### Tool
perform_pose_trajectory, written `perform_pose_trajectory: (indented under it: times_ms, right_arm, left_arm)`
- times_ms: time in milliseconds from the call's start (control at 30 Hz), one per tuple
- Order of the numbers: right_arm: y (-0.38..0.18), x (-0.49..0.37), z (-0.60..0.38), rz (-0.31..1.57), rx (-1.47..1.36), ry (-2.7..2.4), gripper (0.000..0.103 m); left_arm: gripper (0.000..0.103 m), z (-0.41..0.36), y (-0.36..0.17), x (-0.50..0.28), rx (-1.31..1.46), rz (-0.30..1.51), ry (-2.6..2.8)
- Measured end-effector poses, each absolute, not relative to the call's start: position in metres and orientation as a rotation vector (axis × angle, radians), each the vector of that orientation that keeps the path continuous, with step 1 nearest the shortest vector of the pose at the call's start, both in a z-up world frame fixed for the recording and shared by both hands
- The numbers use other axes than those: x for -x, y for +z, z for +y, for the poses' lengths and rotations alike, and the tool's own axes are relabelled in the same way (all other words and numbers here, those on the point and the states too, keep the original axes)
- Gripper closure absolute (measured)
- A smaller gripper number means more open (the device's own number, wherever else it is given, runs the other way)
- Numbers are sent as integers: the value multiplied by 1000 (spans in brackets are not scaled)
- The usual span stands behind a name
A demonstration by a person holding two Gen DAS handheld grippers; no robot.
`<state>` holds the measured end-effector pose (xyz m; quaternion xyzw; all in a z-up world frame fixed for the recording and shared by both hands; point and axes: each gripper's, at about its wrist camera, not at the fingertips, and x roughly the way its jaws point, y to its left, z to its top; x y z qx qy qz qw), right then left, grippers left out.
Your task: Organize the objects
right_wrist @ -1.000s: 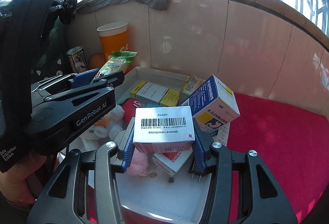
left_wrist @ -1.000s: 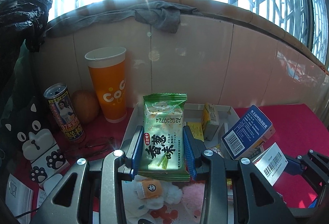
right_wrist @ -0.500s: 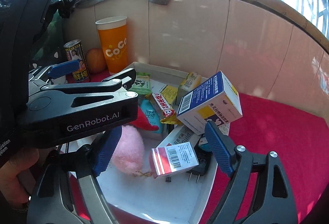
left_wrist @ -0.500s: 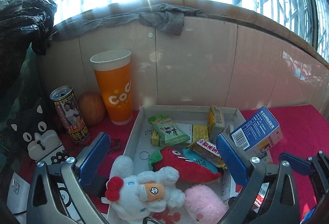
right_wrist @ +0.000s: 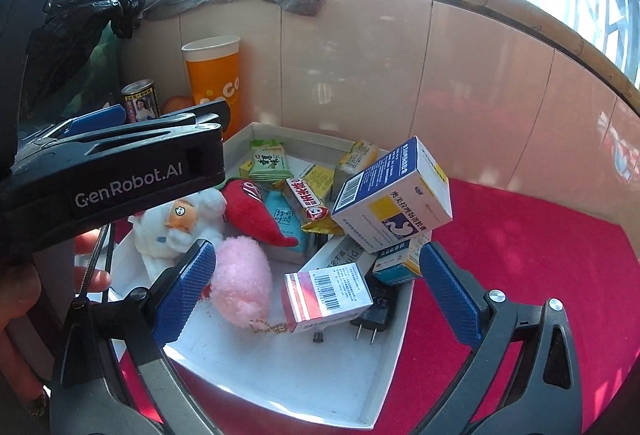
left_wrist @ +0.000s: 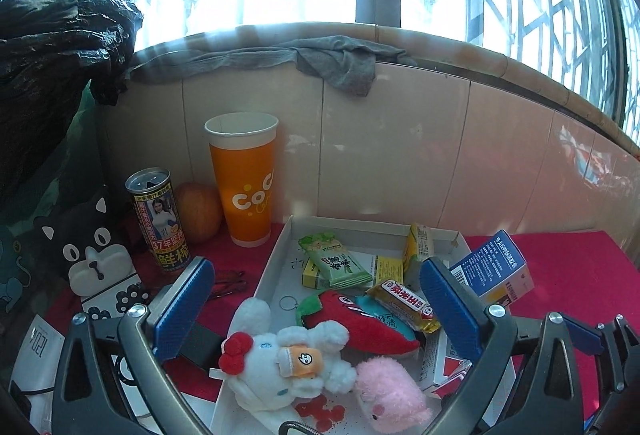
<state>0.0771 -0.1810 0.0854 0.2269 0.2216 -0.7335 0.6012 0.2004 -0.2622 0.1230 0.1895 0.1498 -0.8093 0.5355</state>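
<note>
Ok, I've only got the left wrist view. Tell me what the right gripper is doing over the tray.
Observer: The right gripper is open. Its jaws have just been opening, and nothing is pressed between the pads.
Operator: Now report on the red-and-white box.
Observer: The red-and-white box lies in the tray, barcode up, clear of both pads.
Operator: Name whatever sits next to it.
Observer: A black plug lies against its right side, with two prongs pointing toward the camera.
</note>
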Motion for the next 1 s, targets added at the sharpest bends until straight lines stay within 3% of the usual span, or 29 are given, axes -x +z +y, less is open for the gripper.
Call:
perform_pose_trajectory:
  times_ms: [600, 1000]
  right_arm:
    - [101, -74, -149, 447, -474, -1801, 0]
    - [118, -60, -113, 332, -475, -1898, 0]
  left_arm:
    - [0, -215, 141, -221, -370, 321, -1890]
    - [0, -191, 138, -226, -418, 421, -1772]
